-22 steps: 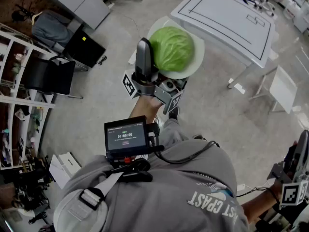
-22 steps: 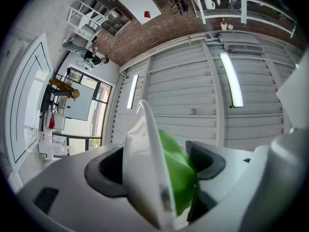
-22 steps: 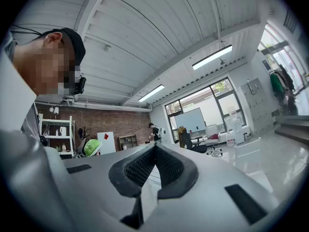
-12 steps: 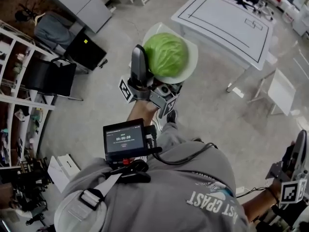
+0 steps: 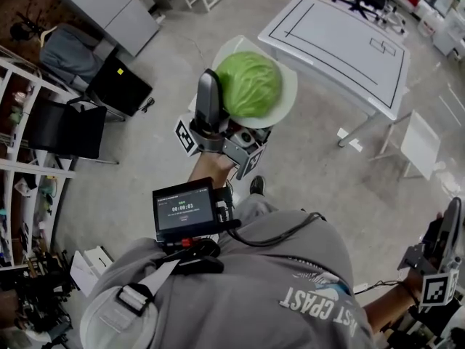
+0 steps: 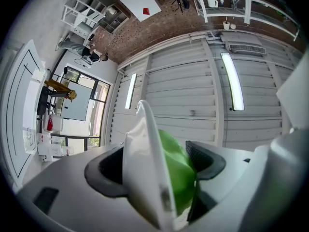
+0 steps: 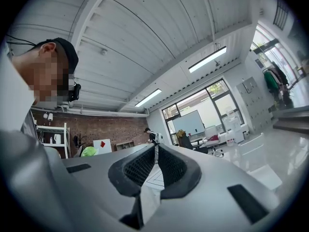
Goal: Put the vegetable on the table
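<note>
A green cabbage (image 5: 249, 83) lies on a white plate (image 5: 288, 93), held up in front of the person over the grey floor. My left gripper (image 5: 221, 86) points steeply up. It is shut on the plate's near edge: one pad against the underside of the plate (image 6: 145, 149), the other against the cabbage (image 6: 177, 170). The white table (image 5: 341, 35) with black lines stands beyond, to the upper right, apart from the plate. My right gripper (image 5: 449, 231) hangs low at the person's right side, its jaws (image 7: 155, 156) shut on nothing.
A shelf rack (image 5: 22, 122) and a black chair (image 5: 65, 129) stand at the left, with a grey cabinet (image 5: 109, 6) behind them. White chairs (image 5: 418, 144) stand by the table. A small screen (image 5: 183, 209) sits on the person's chest.
The plate with the cabbage has drifted slightly left and down in the head view, still gripped. The table and floor have shifted a little. The right gripper has stayed in place.
</note>
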`<state>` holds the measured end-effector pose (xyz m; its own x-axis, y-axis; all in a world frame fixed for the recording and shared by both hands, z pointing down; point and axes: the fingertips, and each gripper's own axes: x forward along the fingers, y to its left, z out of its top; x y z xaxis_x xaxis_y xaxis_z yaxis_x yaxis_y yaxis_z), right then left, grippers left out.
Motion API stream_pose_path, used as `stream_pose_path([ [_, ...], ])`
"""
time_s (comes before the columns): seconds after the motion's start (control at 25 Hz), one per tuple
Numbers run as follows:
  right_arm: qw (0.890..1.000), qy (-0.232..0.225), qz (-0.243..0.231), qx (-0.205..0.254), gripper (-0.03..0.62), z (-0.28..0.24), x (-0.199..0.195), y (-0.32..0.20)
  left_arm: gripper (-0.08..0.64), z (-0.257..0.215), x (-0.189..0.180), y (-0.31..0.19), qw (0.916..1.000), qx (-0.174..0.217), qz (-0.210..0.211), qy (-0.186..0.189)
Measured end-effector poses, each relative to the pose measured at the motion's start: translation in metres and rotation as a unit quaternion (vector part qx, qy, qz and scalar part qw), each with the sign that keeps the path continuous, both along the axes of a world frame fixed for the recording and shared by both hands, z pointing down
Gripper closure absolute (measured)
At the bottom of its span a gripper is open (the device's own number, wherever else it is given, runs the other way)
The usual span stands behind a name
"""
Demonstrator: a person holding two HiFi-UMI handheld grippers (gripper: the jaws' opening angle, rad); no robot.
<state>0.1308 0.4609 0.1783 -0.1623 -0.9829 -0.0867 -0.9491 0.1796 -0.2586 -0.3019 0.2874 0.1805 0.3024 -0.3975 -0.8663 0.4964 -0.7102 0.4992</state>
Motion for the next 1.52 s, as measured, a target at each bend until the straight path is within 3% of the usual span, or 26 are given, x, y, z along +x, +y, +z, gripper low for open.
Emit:
stream_pose_path([
  [0.2, 1.0, 0.005, 0.019, 0.007, 0.584, 0.002, -0.03, -0.018, 0.183, 0.0, -0.018, -0.026, 0.9997, 0.013, 0.022, -0.006],
  [0.44, 0.998, 0.008, 0.063, 0.015, 0.584, -0.022, -0.101, -0.064, 0.183, -0.014, -0.078, -0.108, 0.998, 0.014, 0.062, 0.001],
  [0.6, 0.996, -0.014, 0.092, 0.018, 0.584, 0.01, -0.117, -0.06, 0.183, 0.004, -0.081, -0.128, 0.9954, 0.013, 0.094, -0.013],
  [0.68, 0.995, -0.014, 0.101, 0.013, 0.584, 0.019, -0.101, -0.064, 0.183, 0.007, -0.063, -0.137, 0.9948, 0.012, 0.1, -0.014],
  [0.84, 0.998, -0.023, 0.065, -0.01, 0.584, 0.039, -0.073, -0.097, 0.183, 0.019, -0.055, -0.139, 0.9979, 0.002, 0.064, -0.01],
  [1.0, 0.997, -0.022, 0.073, -0.017, 0.584, 0.033, -0.059, -0.092, 0.183, 0.02, -0.034, -0.145, 0.9971, -0.008, 0.075, -0.011],
  [1.2, 0.998, -0.029, 0.06, -0.014, 0.584, 0.029, -0.028, -0.095, 0.183, 0.015, -0.013, -0.137, 0.9979, -0.019, 0.06, -0.016],
  [1.52, 0.998, -0.064, 0.02, -0.002, 0.584, 0.01, 0.076, -0.043, 0.183, -0.006, 0.077, -0.064, 0.9994, -0.024, 0.023, -0.011],
])
